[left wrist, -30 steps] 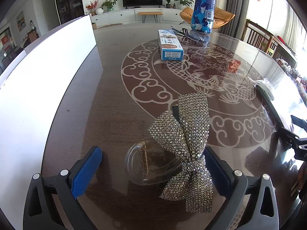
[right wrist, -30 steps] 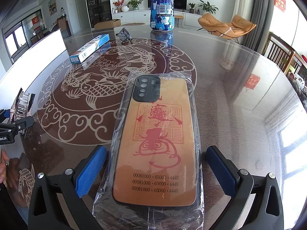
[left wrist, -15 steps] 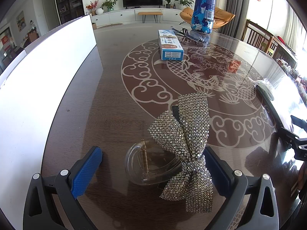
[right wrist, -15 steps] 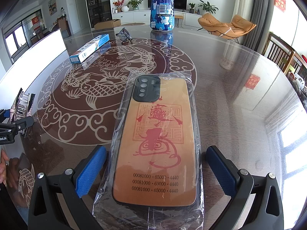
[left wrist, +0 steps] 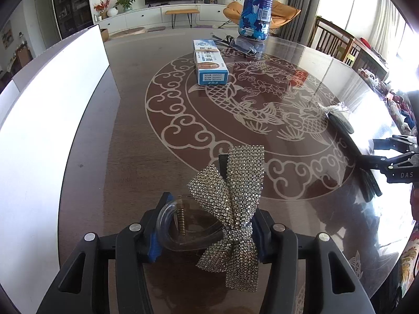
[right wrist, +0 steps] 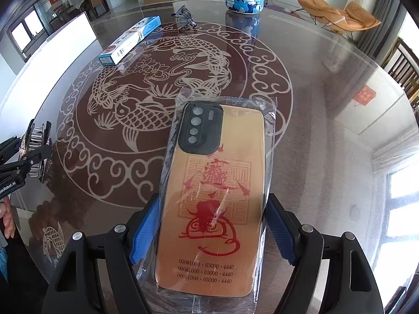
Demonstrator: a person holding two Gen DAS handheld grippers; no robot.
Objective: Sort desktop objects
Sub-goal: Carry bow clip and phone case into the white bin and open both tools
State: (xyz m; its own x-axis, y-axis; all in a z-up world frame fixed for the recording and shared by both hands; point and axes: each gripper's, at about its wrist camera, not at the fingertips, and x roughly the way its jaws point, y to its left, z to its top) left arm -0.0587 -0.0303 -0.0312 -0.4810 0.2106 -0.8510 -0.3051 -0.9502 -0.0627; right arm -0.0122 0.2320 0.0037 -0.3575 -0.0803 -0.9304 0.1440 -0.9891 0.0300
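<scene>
A rhinestone bow hair clip (left wrist: 235,183) with a clear plastic claw and a brass spring lies on the glass-topped table (left wrist: 125,141). My left gripper (left wrist: 209,209) is closing on it: the left pad touches the clear claw and the right pad touches the bow. In the right wrist view a gold phone case (right wrist: 235,130) with red print, in a clear bag, lies between the blue pads of my right gripper (right wrist: 213,204). Its jaws are closing too, and the pads meet the bag's sides. Each gripper shows at the edge of the other's view.
A blue and white toothpaste box (left wrist: 209,65) lies across the carp pattern. Behind it are folded glasses (left wrist: 235,44) and a tall blue camouflage bottle (left wrist: 256,7). A white board (left wrist: 52,104) stands along the table's left side. Wooden chairs (left wrist: 337,44) stand at the right.
Both pairs of jaws have closed in from wide open, the left onto the hair clip and the right onto the bagged phone case. The right wrist view has tilted further down.
</scene>
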